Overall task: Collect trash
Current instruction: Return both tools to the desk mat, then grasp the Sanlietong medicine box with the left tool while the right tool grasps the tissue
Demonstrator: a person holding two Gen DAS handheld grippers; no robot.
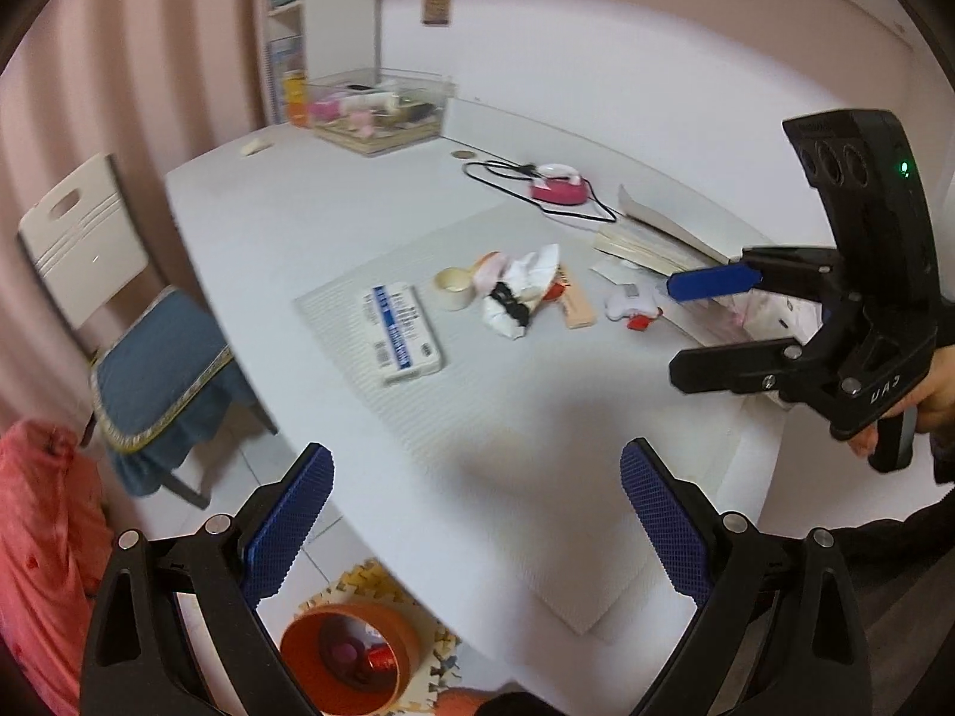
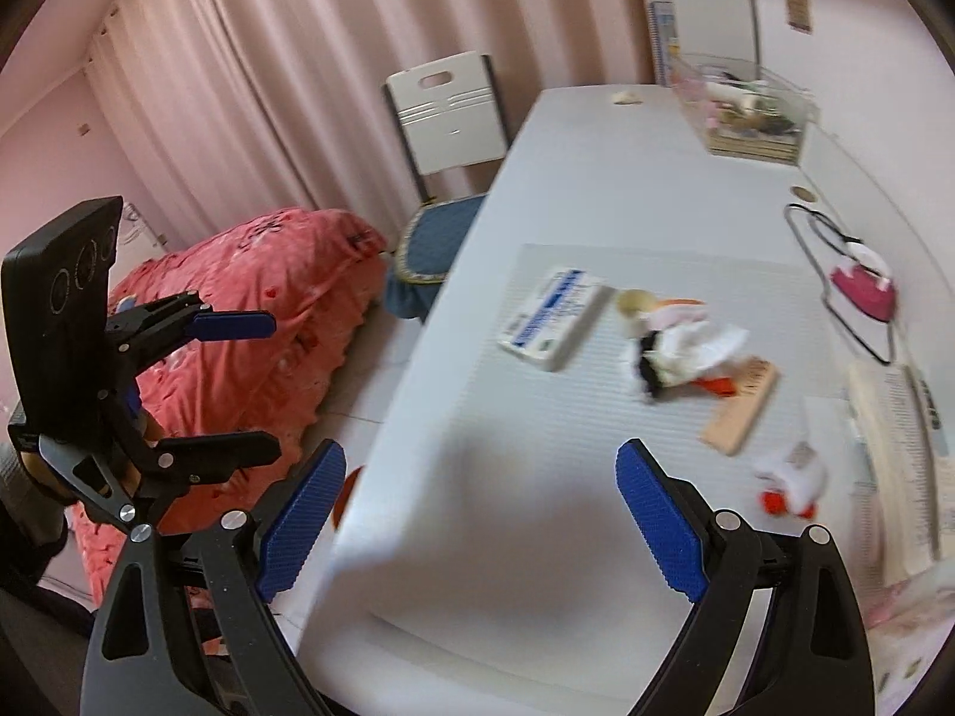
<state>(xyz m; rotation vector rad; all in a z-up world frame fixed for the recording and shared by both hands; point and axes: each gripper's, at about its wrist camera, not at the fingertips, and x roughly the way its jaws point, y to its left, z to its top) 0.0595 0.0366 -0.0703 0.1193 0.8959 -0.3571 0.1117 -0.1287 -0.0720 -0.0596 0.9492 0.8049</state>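
Note:
A crumpled white tissue with a black scrap (image 1: 519,292) (image 2: 686,352) lies mid-mat on the white table (image 1: 268,209), beside a tape roll (image 1: 453,286) (image 2: 632,301). Around them lie a white-and-blue box (image 1: 400,334) (image 2: 555,316), a beige flat pack (image 1: 576,304) (image 2: 740,406) and a small white-and-red piece (image 1: 630,307) (image 2: 794,477). My left gripper (image 1: 477,507) (image 2: 274,385) hangs open over the table's near edge, holding nothing. My right gripper (image 2: 480,507) (image 1: 673,327) is open and empty, short of the pile.
An orange bin (image 1: 349,650) stands on the floor below the table edge. A chair with a blue cushion (image 1: 161,370), a bed with a red cover (image 2: 256,298), a pink device with a black cable (image 1: 558,185), stacked books (image 1: 650,244) and a clear box (image 1: 382,107) surround the mat.

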